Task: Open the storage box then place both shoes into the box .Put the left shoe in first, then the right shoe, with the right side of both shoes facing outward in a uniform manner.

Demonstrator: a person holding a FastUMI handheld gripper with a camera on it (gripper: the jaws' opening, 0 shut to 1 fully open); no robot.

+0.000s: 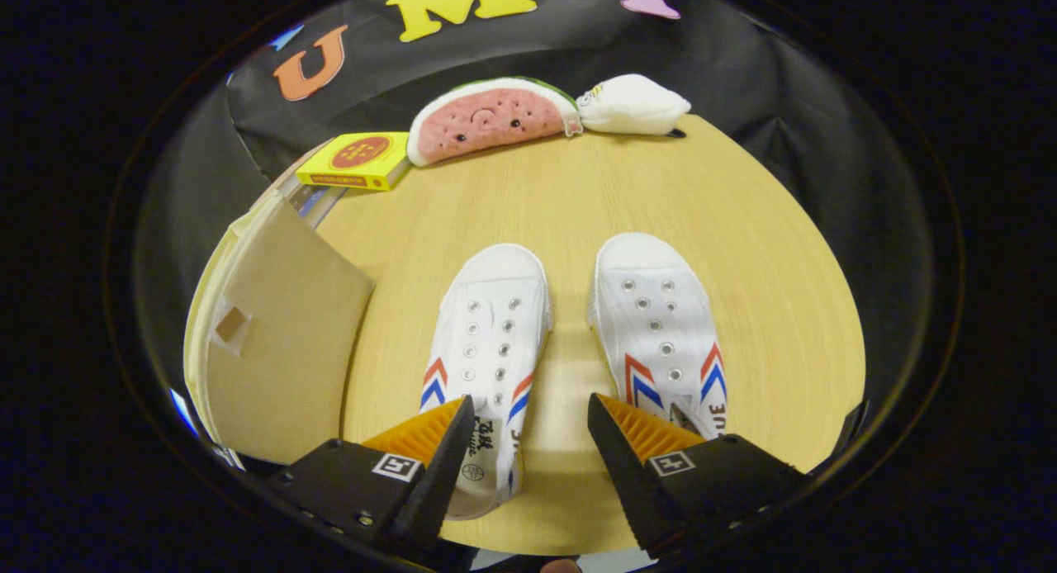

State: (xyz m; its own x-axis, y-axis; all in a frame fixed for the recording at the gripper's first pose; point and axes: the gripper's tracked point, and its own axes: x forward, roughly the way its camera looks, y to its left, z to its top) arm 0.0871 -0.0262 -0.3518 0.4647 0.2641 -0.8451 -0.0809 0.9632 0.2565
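At the bottom of the frame, the claw (528, 424) hangs wide open and empty above a wooden bench (768, 251). Two white shoes lie side by side, toes pointing away: the left shoe (489, 342) with its heel by one finger, the right shoe (658, 325) by the other. The storage box (277, 342), its cardboard lid flat on top, sits at left. At upper frame lie a yellow box (357, 162), a watermelon plush (493, 119) and a white plush (634, 104).

White shoes (570, 333), red-blue chevrons; tan box (281, 342); pink watermelon plush (491, 123).
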